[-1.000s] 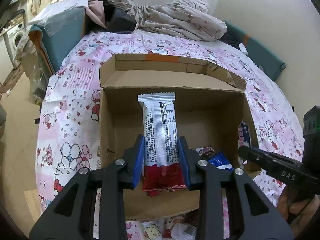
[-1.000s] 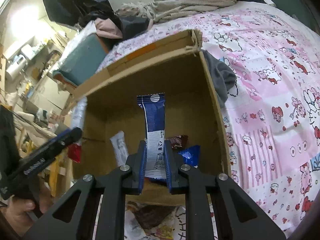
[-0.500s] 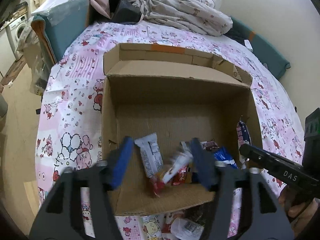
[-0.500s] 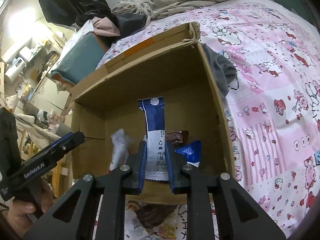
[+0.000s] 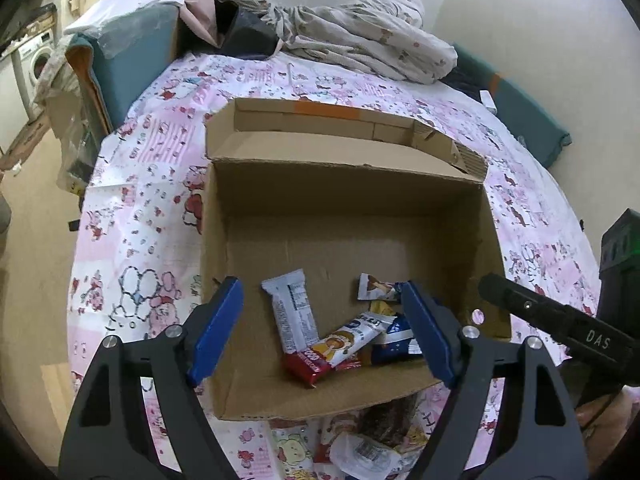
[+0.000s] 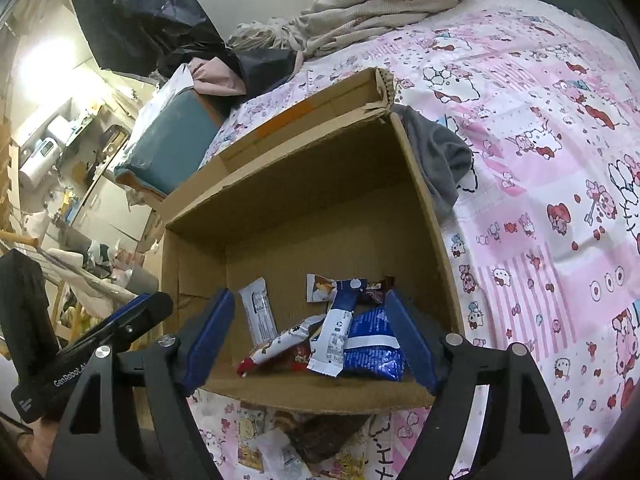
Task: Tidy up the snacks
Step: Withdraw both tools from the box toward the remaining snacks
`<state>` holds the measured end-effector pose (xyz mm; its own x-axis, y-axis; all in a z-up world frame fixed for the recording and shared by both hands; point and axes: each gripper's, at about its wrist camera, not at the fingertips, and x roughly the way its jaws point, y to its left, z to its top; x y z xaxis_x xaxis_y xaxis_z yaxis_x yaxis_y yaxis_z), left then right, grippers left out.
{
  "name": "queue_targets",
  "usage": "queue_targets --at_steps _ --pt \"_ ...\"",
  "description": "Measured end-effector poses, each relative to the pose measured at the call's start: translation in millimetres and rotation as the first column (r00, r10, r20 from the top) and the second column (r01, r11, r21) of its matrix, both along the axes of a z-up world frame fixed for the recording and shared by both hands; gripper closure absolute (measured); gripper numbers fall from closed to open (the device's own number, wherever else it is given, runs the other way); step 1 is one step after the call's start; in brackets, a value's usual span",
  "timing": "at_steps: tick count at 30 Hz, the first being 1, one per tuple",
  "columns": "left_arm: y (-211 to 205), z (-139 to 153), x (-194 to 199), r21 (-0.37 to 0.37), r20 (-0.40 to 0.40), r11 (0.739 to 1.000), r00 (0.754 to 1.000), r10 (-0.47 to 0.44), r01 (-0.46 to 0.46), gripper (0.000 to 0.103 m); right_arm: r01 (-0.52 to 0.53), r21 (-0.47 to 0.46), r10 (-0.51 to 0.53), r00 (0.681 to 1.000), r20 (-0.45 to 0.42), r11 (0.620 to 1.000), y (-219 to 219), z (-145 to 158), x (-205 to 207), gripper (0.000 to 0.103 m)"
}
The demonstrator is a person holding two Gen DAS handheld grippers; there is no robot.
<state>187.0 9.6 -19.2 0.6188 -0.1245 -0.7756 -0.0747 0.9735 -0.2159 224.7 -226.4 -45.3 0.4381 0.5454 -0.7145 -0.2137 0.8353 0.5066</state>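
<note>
Left wrist view, left to right. Upper left: teal cushion point(image 5: 132, 60) under clear plastic film, smooth and boxy. Top centre to right: crumpled cream blanket point(image 5: 360, 40), soft folds, small printed figures. Beneath everything: pink patchwork bedsheet point(image 5: 140, 208) with cartoon cats, slightly wrinkled. Centre of frame: open cardboard box point(image 5: 344, 196), corrugated brown, rectangular, far flap folded back with an orange tape strip. Lower centre: left gripper point(image 5: 324, 330), matte black arms, blue flat pads, jaws spread wide and holding nothing, hovering over the near edge of the box. On the box floor between the pads: white wrapper bar point(image 5: 294, 312), glossy and oblong, lying flat; just right of it a red-and-white snack bar point(image 5: 340, 350) lying slantwise; then a dark blue packet point(image 5: 394, 340), shiny foil, partly hidden by the right pad. Below the box, bottom centre: loose wrappers point(image 5: 360, 452) on the sheet.

Right wrist view, left to right. Lower left: black handle of the other tool. Centre: same box point(image 6: 300, 184), inner walls creased. Lower centre: right gripper point(image 6: 310, 340), blue pads wide apart, empty, over the near rim. Between the pads: white bar point(image 6: 260, 314), red-and-white bar point(image 6: 280, 346), a narrow blue-and-white stick pack point(image 6: 338, 326) resting atop the pile, blue foil packet point(image 6: 372, 348), puffy and crinkled. Right of the box: grey cloth point(image 6: 444, 160), limp, touching the box wall.
</note>
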Motion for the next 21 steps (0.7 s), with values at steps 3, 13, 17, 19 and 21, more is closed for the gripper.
queue_targets --at_steps 3,13,17,19,21 --pt "2.5 2.2 -4.9 0.004 0.004 1.0 1.0 0.005 -0.005 0.024 0.005 0.007 -0.005 1.0 0.004 1.0 -2.5 3.8 -3.3 0.023" --pt "10.9 1.3 -21.8 -0.002 -0.038 1.0 0.999 0.029 -0.029 0.023 0.024 0.012 -0.024 1.0 0.013 1.0 -9.7 17.8 -30.7 0.023" --pt "11.6 3.1 -36.2 -0.01 -0.04 0.999 0.998 0.048 -0.049 0.017 0.022 -0.001 -0.022 1.0 0.014 1.0 -11.4 20.1 -42.6 0.023" --pt "12.7 3.2 -42.9 -0.013 -0.041 0.999 0.998 0.051 -0.052 0.016 0.024 0.001 -0.024 1.0 0.0 1.0 -13.3 18.1 -49.9 0.023" --pt "13.1 1.8 -48.8 -0.016 -0.05 0.999 0.998 0.049 -0.05 0.016 0.028 0.0 -0.028 1.0 -0.009 1.0 -15.1 16.4 -57.7 0.023"
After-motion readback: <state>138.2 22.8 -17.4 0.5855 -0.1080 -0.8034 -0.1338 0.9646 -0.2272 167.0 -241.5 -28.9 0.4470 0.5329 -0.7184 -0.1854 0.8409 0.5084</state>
